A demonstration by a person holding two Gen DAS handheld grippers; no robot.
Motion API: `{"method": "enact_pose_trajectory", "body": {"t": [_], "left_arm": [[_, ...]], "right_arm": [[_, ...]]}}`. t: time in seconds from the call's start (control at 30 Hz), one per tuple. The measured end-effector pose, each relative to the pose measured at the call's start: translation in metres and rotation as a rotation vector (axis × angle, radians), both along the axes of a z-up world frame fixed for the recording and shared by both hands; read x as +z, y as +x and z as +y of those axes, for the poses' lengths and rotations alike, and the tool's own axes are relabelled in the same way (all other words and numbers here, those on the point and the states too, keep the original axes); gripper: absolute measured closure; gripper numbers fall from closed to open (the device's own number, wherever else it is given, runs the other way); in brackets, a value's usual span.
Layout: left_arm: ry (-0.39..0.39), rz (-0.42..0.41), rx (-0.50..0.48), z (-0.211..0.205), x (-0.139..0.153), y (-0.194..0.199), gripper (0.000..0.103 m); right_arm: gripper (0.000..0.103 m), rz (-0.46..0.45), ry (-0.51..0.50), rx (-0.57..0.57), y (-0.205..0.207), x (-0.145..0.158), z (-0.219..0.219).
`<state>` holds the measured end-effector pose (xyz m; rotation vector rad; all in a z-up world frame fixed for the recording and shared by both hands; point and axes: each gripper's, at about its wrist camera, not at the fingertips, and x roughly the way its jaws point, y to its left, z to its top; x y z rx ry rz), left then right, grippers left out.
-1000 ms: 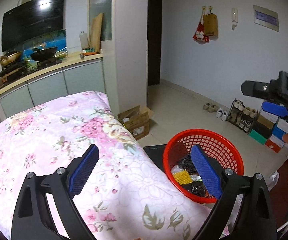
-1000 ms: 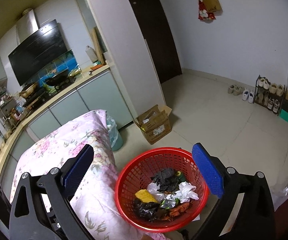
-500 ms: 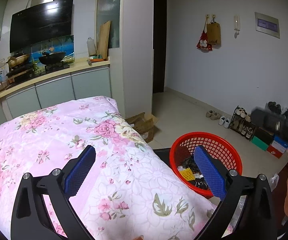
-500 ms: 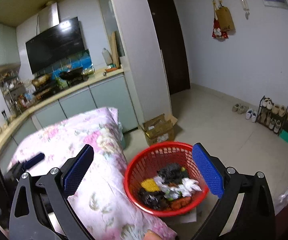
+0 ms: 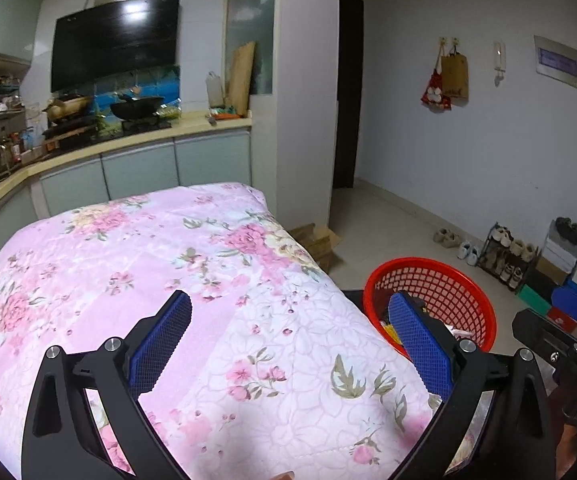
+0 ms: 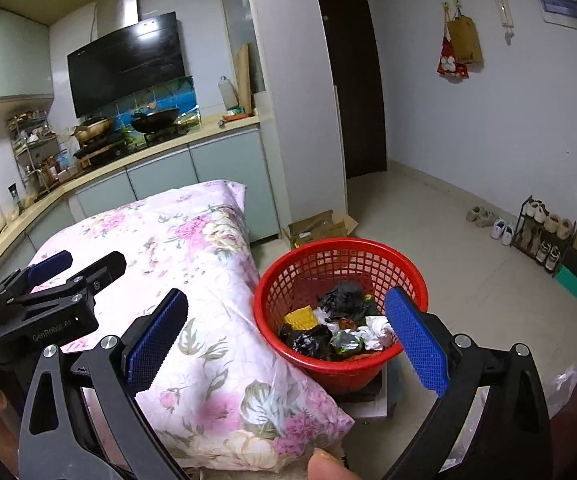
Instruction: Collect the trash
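My left gripper point(image 5: 288, 344) has its fingers wide apart and nothing is between them; it hangs over the pink floral quilt point(image 5: 168, 280). My right gripper point(image 6: 284, 336) is also spread wide and empty, with the red mesh basket point(image 6: 340, 256) in front of it. The basket stands on a low dark stand just beside the quilt's edge, and the trash point(image 6: 336, 328) already lies inside: crumpled white paper, black bags, a yellow piece. On the quilt I see no loose trash, so I judge the collecting is nearly or fully done. To do this step well, I think I should first scan the quilt and the floor point(image 6: 428, 240) for any forgotten piece and keep both grippers open and clear of the basket rim, so that I do not tip it from its stand. I should also keep the two grippers apart from each other.
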<state>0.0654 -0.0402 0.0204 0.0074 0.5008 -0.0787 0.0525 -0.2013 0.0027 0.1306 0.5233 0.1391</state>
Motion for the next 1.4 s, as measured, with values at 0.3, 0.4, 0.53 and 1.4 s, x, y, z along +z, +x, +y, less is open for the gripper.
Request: {"method": "enact_pose_trajectory", "body": {"t": [0.3,0.4,0.53,1.4], "left_arm": [[0.003,-0.009,0.055,0.005,0.0,-0.013,0.007],[-0.01,-0.004,0.06,0.005,-0.002,-0.013,0.007],[-0.016,0.0,0.054,0.004,-0.004,-0.014,0.007],[0.018,0.007,0.051,-0.002,-0.008,-0.017,0.007]], "right_arm": [[0.007,-0.015,-0.014,-0.014,-0.001,0.0,0.002],[0.007,-0.008,-0.009,-0.022,0.0,-0.004,0.0],[0.007,-0.005,-0.003,-0.025,0.0,-0.005,-0.001],[0.007,0.013,0.009,-0.013,0.003,-0.012,0.002]]}}
